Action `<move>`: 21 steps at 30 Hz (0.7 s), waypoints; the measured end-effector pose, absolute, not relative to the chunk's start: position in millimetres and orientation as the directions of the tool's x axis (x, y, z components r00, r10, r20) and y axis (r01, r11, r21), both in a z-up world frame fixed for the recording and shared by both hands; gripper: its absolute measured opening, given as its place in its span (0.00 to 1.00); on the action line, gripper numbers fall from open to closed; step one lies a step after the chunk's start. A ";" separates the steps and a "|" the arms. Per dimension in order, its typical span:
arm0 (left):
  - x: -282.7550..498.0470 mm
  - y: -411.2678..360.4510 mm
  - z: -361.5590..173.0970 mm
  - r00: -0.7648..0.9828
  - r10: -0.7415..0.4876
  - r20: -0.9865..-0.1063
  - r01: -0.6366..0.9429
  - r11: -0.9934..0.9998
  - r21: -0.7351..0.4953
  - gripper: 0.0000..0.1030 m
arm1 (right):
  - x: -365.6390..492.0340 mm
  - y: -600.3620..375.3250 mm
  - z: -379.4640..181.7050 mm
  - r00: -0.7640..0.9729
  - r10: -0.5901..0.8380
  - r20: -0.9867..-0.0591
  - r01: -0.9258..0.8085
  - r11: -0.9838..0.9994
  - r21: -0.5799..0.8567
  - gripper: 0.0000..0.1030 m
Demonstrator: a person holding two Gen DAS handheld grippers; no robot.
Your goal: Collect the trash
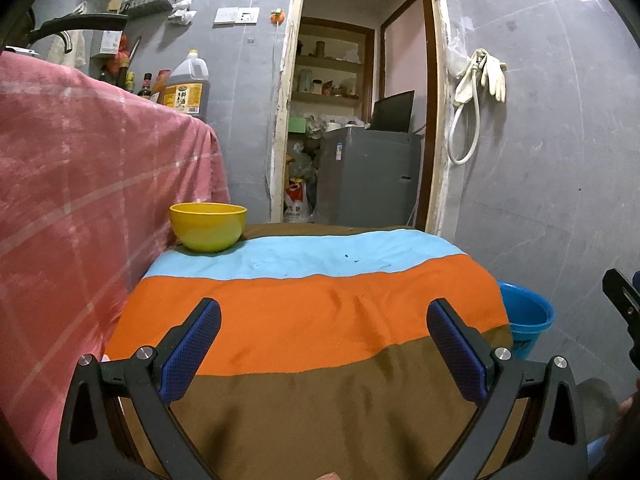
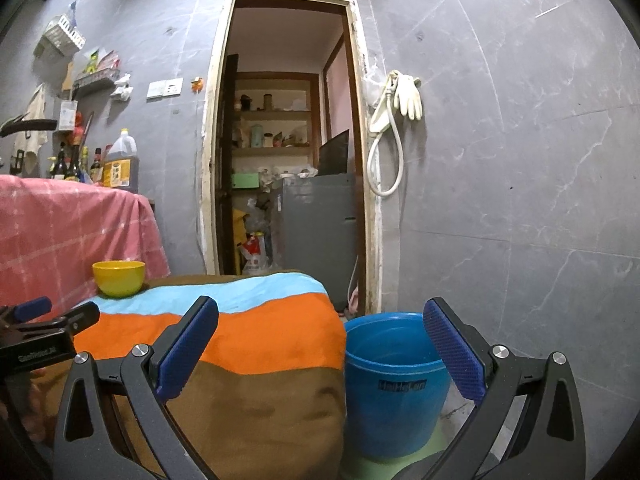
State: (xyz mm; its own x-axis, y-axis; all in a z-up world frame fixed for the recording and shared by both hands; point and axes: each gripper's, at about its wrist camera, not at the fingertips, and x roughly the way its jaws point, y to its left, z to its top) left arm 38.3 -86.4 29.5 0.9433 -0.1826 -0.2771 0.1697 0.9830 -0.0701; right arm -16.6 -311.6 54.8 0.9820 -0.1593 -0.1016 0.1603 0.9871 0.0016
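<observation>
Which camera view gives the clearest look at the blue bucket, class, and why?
The right wrist view. There the blue bucket appears nearly whole beside the striped cloth, with its open mouth, inner wall and printed label visible. In the left wrist view only part of its rim and wall peeks out past the cloth's right edge.

The left gripper (image 1: 324,344) hung with jaws wide apart above the striped cloth (image 1: 312,312), nothing between its pads. Ahead and to its left a yellow bowl (image 1: 208,227) stood against the pink-draped counter (image 1: 80,168), which walled off that side. The right gripper (image 2: 320,346), also spread, faced the blue bucket (image 2: 394,384) just beside the cloth's edge, its mouth unobstructed.
</observation>
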 end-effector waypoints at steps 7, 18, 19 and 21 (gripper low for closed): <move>32.4 -83.9 21.3 0.946 -0.191 -0.262 0.178 0.981 -0.071 0.98 | -16.1 -310.2 45.9 0.981 -0.155 -0.115 0.155 0.988 -0.010 1.00; 25.4 -85.0 12.7 0.948 -0.192 -0.252 0.179 0.981 -0.076 0.98 | -15.1 -310.5 39.8 0.982 -0.142 -0.121 0.143 0.990 -0.008 1.00; 25.7 -85.0 12.3 0.948 -0.192 -0.254 0.178 0.981 -0.076 0.98 | -14.8 -310.3 39.1 0.982 -0.142 -0.123 0.142 0.990 -0.009 1.00; 25.6 -85.3 11.8 0.947 -0.191 -0.257 0.176 0.981 -0.079 0.98 | -14.6 -309.7 38.2 0.982 -0.141 -0.126 0.141 0.990 -0.010 1.00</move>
